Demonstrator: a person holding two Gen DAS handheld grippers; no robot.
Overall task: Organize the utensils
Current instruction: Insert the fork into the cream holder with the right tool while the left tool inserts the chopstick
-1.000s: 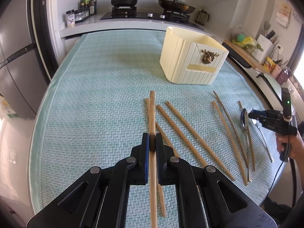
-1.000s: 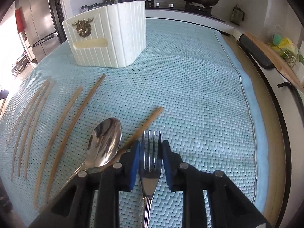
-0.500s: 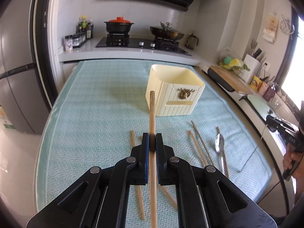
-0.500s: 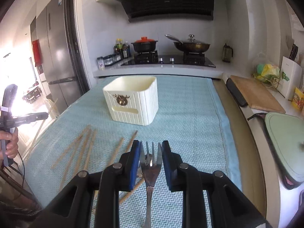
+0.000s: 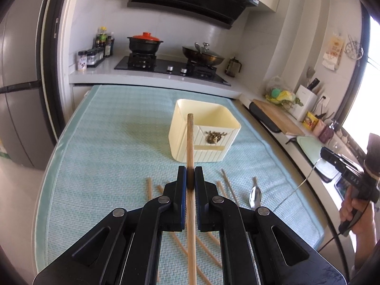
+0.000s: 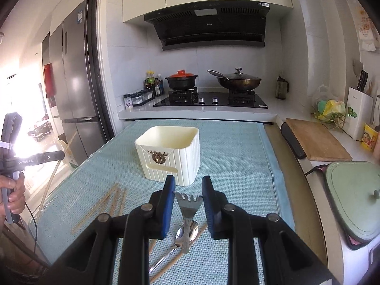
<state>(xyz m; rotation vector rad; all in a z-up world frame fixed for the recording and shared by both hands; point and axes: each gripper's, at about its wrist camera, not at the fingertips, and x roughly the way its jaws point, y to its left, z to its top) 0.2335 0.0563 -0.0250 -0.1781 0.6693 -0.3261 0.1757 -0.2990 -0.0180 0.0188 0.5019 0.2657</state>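
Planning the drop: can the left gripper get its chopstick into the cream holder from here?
Probably yes. The left gripper grips the chopstick above the mat, the cream holder stands open-topped ahead, and nothing lies between.

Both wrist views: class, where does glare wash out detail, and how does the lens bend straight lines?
Right wrist view: daylight blows out the left edge beside the fridge. Left wrist view: the window at the right edge glares white; the mat bulges outward, and dark corners frame both views.
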